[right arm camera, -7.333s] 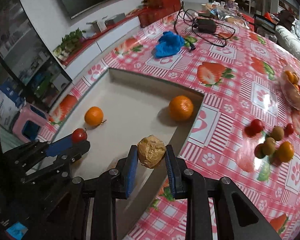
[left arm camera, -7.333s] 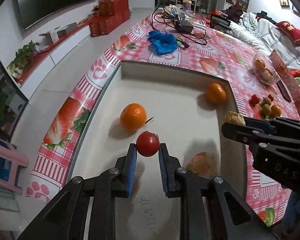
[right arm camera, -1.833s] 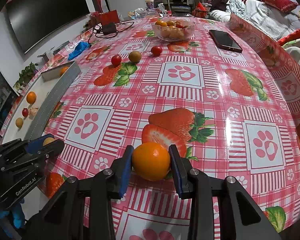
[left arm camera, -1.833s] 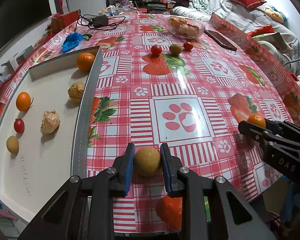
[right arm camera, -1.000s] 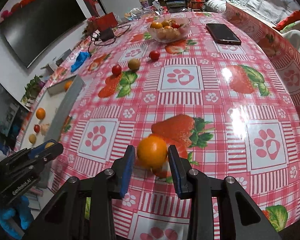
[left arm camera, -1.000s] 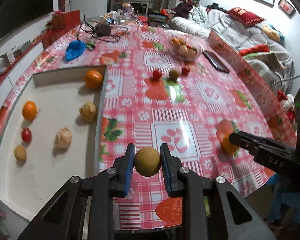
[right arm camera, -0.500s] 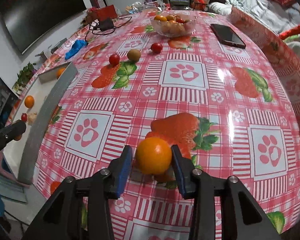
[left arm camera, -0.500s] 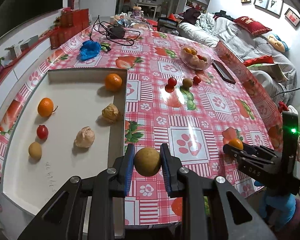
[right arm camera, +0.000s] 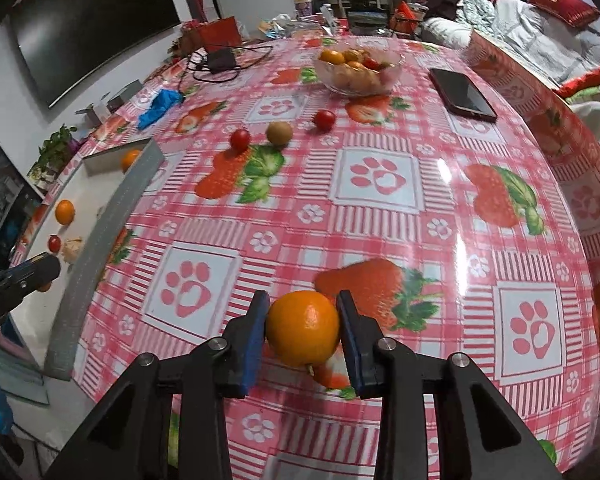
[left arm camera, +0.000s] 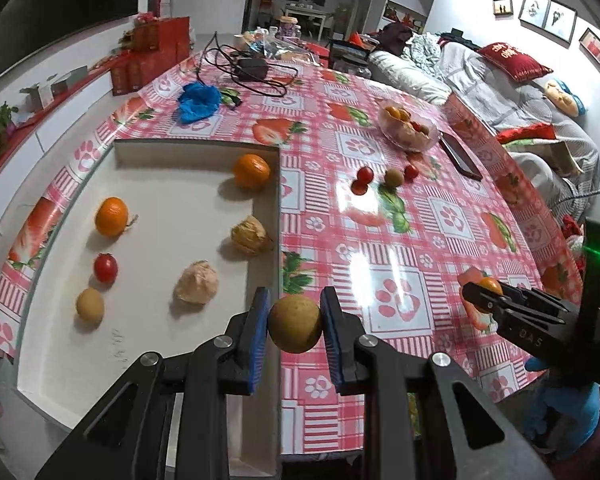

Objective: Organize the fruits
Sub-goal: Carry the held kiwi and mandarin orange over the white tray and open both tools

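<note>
My left gripper (left arm camera: 294, 320) is shut on a round brown fruit (left arm camera: 295, 330), held in the air over the right wall of the pale tray (left arm camera: 172, 184). In the tray lie two oranges (left arm camera: 111, 216), a cherry tomato (left arm camera: 105, 267), a brown fruit (left arm camera: 89, 305) and two papery husked fruits (left arm camera: 250, 234). My right gripper (right arm camera: 303, 330) has an orange (right arm camera: 303, 326) between its pads just above the tablecloth; its jaws are closing and both pads touch the orange. The left wrist view shows that gripper (left arm camera: 484, 296) at the right.
A glass bowl (right arm camera: 394, 65) of fruit and a dark phone (right arm camera: 462, 94) sit at the far side. Two cherry tomatoes (right arm camera: 240, 138) and a brown fruit (right arm camera: 279, 133) lie loose mid-table. A blue glove (left arm camera: 198, 100) and cables (left arm camera: 256, 76) lie beyond the tray.
The left gripper has carried the brown fruit leftward to above the tray's right wall. The right gripper's jaws loosened a little and came back onto the orange, staying almost in place.
</note>
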Demonstrator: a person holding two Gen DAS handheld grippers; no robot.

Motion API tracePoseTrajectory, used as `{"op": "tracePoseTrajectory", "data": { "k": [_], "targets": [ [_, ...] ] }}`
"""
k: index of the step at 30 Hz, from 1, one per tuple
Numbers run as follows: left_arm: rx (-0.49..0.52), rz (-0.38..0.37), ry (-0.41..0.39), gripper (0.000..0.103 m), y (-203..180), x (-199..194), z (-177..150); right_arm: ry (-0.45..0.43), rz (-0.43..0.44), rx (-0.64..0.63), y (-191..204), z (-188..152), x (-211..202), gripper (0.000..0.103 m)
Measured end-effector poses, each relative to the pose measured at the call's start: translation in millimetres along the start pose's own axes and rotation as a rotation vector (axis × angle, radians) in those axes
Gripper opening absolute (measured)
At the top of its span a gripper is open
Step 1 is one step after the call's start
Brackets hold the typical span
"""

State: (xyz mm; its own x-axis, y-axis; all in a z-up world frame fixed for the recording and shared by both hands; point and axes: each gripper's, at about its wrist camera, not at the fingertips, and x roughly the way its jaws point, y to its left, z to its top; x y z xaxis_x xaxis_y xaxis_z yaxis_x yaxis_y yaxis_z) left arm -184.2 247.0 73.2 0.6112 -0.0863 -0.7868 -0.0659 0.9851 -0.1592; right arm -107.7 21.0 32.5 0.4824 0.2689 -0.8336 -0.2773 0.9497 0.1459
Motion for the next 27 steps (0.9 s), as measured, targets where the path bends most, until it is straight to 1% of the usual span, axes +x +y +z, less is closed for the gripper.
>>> {"op": "tracePoseTrajectory", "data": {
  "k": [4,10,18,22,27],
  "targets": [
    [-0.025,0.015,-0.015,0.028,16,-5,3,0.004,0.036,-0.02,17,9,0,0.036],
    [-0.081,0.044,-0.01,0.028,48,-4,4,0.018,0.098,-0.062,53,20,5,0.036],
    [-0.147,0.081,-0.009,0.028,86,-2,1,0.039,0.164,-0.173,116,36,16,0.036],
    [-0.158,0.106,-0.002,0.028,98,3,-2,0.055,0.2,-0.226,151,45,26,0.036],
    [-0.157,0.122,0.02,0.028,106,12,-5,0.072,0.223,-0.279,183,55,42,0.036]
  ]
}}
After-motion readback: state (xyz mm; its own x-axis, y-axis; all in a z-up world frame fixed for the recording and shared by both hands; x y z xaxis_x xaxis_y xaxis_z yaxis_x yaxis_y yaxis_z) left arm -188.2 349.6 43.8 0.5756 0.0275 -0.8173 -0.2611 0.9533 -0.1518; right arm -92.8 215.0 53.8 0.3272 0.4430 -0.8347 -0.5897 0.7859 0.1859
